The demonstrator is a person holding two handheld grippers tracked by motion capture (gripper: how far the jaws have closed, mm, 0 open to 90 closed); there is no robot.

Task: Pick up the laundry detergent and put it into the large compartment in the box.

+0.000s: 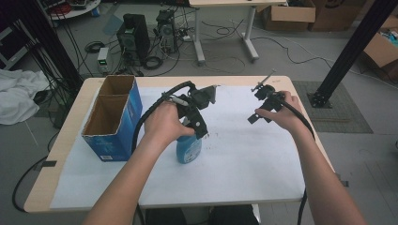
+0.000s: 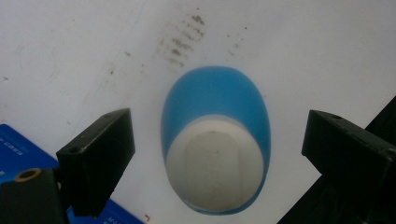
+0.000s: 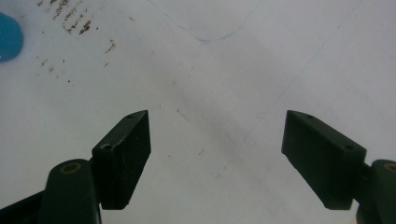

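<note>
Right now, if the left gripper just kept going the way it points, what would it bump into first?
Most likely the white cap of the blue bottle. The left gripper points down at it, jaws open on either side and not touching. How far above it hangs is unclear.

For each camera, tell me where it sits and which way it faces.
High view: above the person's side, looking forward and down on the table; forearms and both hands show.
Left gripper view: on the left gripper, looking down at the blue bottle between open jaws.
Right gripper view: on the right gripper, facing white table cover.
All three share the blue bottle.
</note>
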